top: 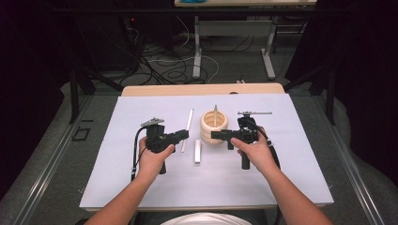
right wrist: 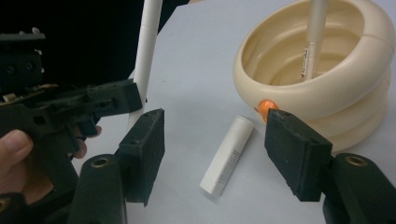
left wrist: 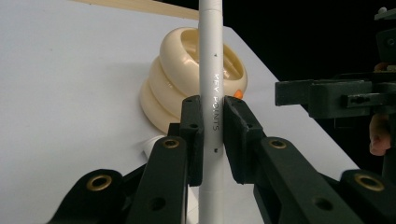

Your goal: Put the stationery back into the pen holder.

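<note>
The left gripper (left wrist: 212, 135) has its jaws closed narrow on a long white pen (left wrist: 211, 70), which in the left gripper view runs straight up the middle of the frame; in the high view that pen (top: 187, 129) lies at centre, just left of the cream ribbed holder (top: 213, 125). The right gripper (right wrist: 215, 149) stands with jaws wide and holds nothing; between them, at lower centre of the right gripper view, lies a short white cap (right wrist: 227, 154) on the white table sheet (top: 281, 173), apart from both pads. The holder (right wrist: 322, 79), upper right in that view, already contains one upright pen (right wrist: 312, 42). The step in hand appears to be capping the gripped pen or carrying it to the holder. Recommended procedure: keep the grip firm at mid-barrel, since a smooth round barrel may swivel. Lower the right jaws squarely over the cap, centred along its length, before closing. Keep clear of the holder wall, which is probably light enough to shift.
</note>
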{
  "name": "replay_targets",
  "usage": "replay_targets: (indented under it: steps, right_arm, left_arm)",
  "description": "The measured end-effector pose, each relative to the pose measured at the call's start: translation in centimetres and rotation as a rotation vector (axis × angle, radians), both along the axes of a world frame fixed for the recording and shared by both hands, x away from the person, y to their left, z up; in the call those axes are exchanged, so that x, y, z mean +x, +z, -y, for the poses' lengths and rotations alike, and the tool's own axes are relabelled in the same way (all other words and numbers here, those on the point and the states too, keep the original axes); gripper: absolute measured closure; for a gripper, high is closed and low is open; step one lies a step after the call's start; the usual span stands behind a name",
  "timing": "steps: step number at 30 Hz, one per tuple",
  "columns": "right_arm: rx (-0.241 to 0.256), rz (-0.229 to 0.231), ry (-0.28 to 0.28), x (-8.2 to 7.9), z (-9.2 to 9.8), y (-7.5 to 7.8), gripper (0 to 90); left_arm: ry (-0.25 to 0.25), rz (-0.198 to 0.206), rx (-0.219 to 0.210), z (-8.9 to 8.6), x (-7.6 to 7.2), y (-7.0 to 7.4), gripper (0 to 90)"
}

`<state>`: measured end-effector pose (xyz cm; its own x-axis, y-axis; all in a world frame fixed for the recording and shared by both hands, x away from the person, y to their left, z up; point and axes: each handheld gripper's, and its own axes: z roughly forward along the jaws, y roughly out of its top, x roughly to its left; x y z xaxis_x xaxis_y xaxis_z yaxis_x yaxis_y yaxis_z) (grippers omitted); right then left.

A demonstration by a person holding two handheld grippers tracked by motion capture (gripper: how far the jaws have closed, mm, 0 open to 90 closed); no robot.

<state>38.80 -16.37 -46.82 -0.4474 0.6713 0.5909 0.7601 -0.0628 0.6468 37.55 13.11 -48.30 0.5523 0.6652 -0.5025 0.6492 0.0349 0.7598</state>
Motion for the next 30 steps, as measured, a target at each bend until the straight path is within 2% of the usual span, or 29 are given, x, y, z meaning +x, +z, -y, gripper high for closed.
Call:
replay_targets:
  steps: [4,7,8,10,11,14,15,17,21,23,30]
  right_arm:
    - [0.009,0.007,-0.016,0.4,0.0,0.5,43.5]
    - [0.061,0.018,-0.044,0.6,-0.1,0.7,43.9]
    - [0.054,0.012,-0.030,0.7,0.0,0.7,44.4]
    - [0.055,-0.001,-0.041,0.9,-0.1,0.8,45.8]
    - [0.052,-0.004,-0.050,0.9,-0.2,0.7,46.5]
    - [0.068,-0.009,-0.053,1.0,-0.2,0.7,51.0]
    - [0.083,-0.032,-0.048,1.0,-0.2,0.8,51.9]
    - [0.092,-0.044,-0.044,1.0,-0.3,0.7,54.3]
    - [0.111,-0.062,-0.038,0.6,-0.4,0.8,57.3]
    - [0.136,-0.074,-0.046,0.6,-0.6,0.8,57.8]
    - [0.161,-0.122,-0.027,0.5,-0.5,0.6,60.2]
  left_arm:
    - [0.005,0.005,-0.019,0.5,0.0,-0.1,79.0]
    - [-0.004,0.004,-0.019,0.9,0.0,0.0,79.0]
    - [0.000,0.001,-0.026,1.1,0.0,0.0,79.0]
    - [0.004,0.002,-0.043,1.4,-0.1,-0.1,79.0]
    - [-0.006,0.003,-0.034,1.4,-0.1,-0.1,79.0]
    - [-0.005,0.002,-0.045,1.8,-0.3,-0.3,79.0]
    - [-0.004,0.002,-0.053,1.9,-0.4,-0.3,79.0]
    - [-0.003,0.008,-0.049,2.0,-0.5,-0.4,79.0]
    - [-0.001,0.000,-0.075,2.2,-0.6,-0.7,79.0]
    - [-0.008,-0.003,-0.071,2.3,-0.7,-0.8,79.0]
    - [-0.042,-0.021,-0.071,3.1,-1.2,-1.3,79.0]
